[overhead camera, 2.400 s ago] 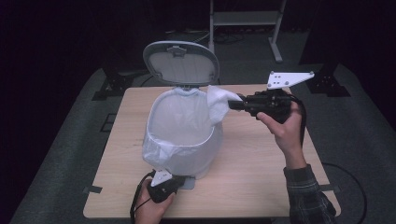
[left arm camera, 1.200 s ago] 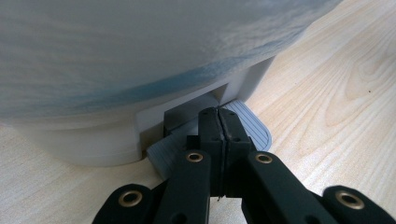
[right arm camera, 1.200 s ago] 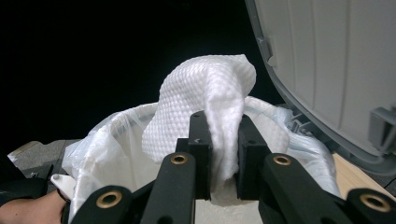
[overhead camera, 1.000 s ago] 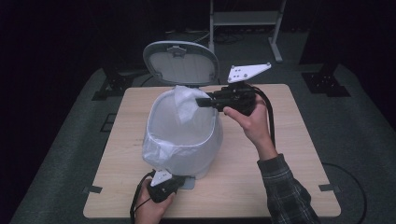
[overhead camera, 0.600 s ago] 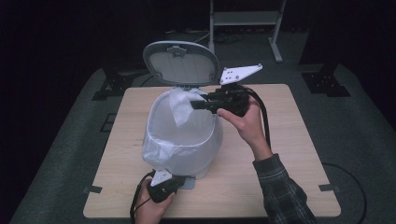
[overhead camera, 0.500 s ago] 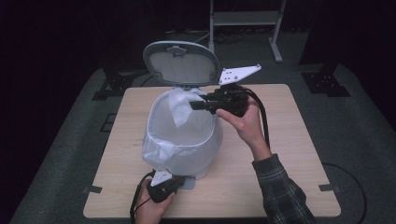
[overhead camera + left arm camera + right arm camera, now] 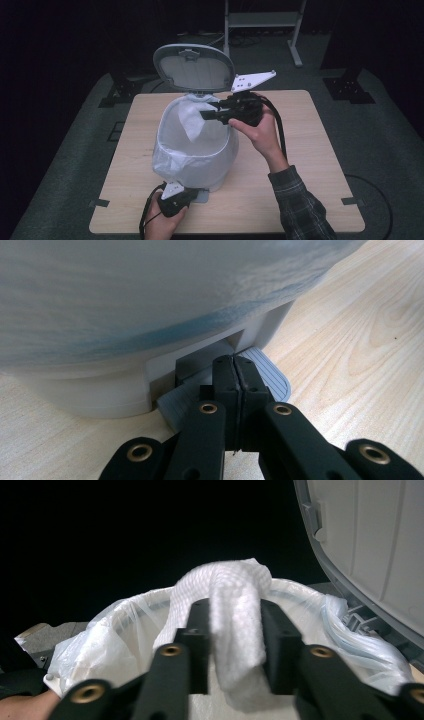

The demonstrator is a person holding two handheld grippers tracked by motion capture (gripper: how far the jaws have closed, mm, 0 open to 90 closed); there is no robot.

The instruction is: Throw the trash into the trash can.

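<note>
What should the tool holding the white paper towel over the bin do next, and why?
Probably open a bit wider and let go. The right tool has the paper towel between its jaws, which have just been opening, right above the bag-lined bin. The lid stands up because the left tool, shut, presses the pedal. So the towel should fall inside.

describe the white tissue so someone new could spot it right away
Start at the pedal bin on the wooden table, its lid up. Over its mouth, between the right gripper jaws, hangs the tissue: opaque and quilted, unlike the glossy bin liner.
</note>
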